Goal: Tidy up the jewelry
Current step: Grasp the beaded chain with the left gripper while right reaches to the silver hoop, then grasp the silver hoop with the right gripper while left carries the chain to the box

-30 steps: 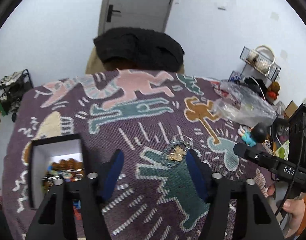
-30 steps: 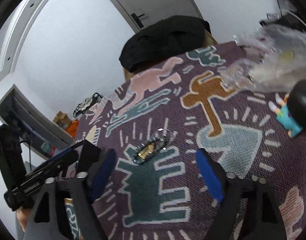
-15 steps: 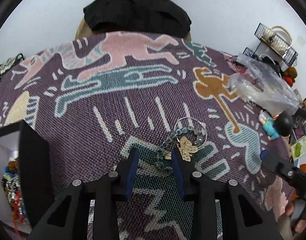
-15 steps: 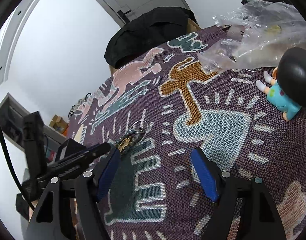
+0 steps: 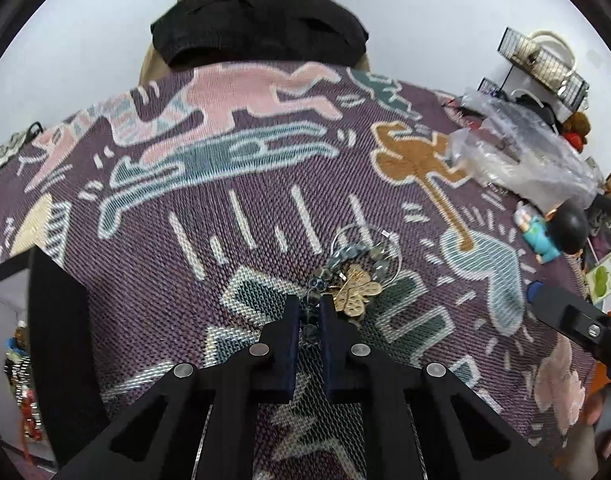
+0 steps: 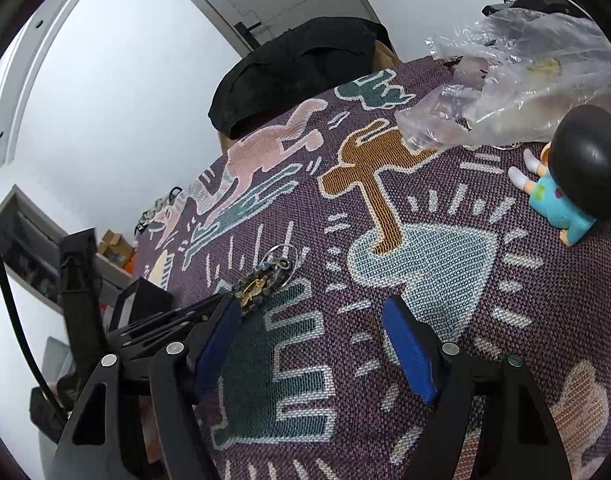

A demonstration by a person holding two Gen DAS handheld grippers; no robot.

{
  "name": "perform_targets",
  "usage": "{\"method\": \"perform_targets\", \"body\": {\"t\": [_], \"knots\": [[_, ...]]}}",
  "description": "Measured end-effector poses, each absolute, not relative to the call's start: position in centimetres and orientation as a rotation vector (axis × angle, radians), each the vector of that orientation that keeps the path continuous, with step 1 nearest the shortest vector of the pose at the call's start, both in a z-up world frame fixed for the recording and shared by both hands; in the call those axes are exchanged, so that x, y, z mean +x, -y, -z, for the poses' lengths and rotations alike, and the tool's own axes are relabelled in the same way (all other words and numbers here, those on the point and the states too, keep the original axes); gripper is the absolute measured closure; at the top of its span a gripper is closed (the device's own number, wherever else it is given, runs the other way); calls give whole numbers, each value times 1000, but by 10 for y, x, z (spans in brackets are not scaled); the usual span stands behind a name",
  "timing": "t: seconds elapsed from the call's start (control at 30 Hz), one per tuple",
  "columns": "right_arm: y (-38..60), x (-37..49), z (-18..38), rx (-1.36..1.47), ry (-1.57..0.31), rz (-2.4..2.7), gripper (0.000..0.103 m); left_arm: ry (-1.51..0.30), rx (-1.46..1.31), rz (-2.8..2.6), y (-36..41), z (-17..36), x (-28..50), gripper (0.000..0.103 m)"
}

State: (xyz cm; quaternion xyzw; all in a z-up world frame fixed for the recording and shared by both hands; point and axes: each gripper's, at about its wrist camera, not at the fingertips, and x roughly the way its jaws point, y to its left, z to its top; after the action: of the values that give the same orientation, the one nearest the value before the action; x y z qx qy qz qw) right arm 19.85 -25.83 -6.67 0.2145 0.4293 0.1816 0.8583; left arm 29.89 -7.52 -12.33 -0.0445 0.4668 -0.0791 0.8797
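- Left wrist view: the woven cloth (image 5: pixel 265 200) runs bare and flat ahead to its far edge, where a black garment (image 5: pixel 257 28) lies over a chair back. One black box (image 5: pixel 61 332) stands at the left edge; one clear plastic bag (image 5: pixel 521 152) and one doll (image 5: pixel 553 232) sit at the right.
- Left wrist view: one beaded bracelet (image 5: pixel 345 264) with a gold charm lies mid-cloth. The left gripper (image 5: pixel 307 312) has its jaws narrowed onto the nearest beads, which sit between the fingertips; the rest of the bracelet trails ahead and right.
- Right wrist view: the right gripper (image 6: pixel 311 320) is spread wide with nothing between its fingers, over open cloth (image 6: pixel 425 272).
- Right wrist view: the bracelet (image 6: pixel 265 280) lies ahead and left, just beside its left fingertip, where the left gripper (image 6: pixel 221 304) reaches in. Bag (image 6: pixel 505 68) and doll (image 6: pixel 573 176) are well apart at the right.
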Motion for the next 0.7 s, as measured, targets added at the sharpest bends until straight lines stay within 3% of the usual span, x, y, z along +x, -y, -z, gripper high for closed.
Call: {"method": "perform_targets", "body": {"t": [0.23,0.37,0.57,0.7], "knots": [[248,204,66,440,-912,-400,29,-910,-97,192,71,90,286,93],[240,209,68,445,-933,-422,37,-881,-101,192,67,76,279,93],[220,221,75,401,-974,-430,38,-850,-118,194,53,61,270,93],[205,233,80,346,-1008,-426,46,-830,-114,182,45,53,265,93]]}}
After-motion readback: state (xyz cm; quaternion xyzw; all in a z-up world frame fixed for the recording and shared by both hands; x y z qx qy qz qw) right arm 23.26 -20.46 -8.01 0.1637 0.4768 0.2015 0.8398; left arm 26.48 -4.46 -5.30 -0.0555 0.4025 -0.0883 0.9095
